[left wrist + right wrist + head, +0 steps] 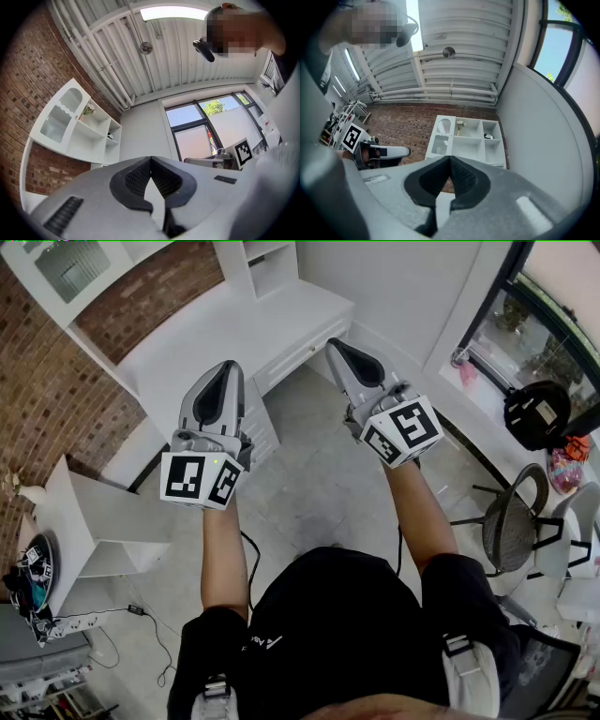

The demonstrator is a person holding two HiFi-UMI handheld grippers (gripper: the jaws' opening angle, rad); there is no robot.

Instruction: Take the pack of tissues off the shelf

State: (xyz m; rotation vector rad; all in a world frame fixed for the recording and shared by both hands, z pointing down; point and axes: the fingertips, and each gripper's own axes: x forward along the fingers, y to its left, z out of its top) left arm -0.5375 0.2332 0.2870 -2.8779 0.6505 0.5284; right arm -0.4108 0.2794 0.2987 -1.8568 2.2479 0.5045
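Observation:
No pack of tissues can be made out for certain. The white shelf unit (466,138) hangs on the brick wall; one compartment holds a small plant (461,125) and another a small dark-and-white object (488,136) too small to identify. In the left gripper view the same shelf unit (79,131) sits at the left. My left gripper (228,367) and right gripper (335,343) are held up side by side at chest height, well away from the shelf. Both are shut and empty: the left gripper (150,159) and the right gripper (450,159) each have their tips touching.
A white desk with drawers (281,334) stands ahead, below the shelf. A low white table (103,521) is at the left, with a power strip (75,622) and cables on the floor. A grey chair (516,521) and windows are at the right.

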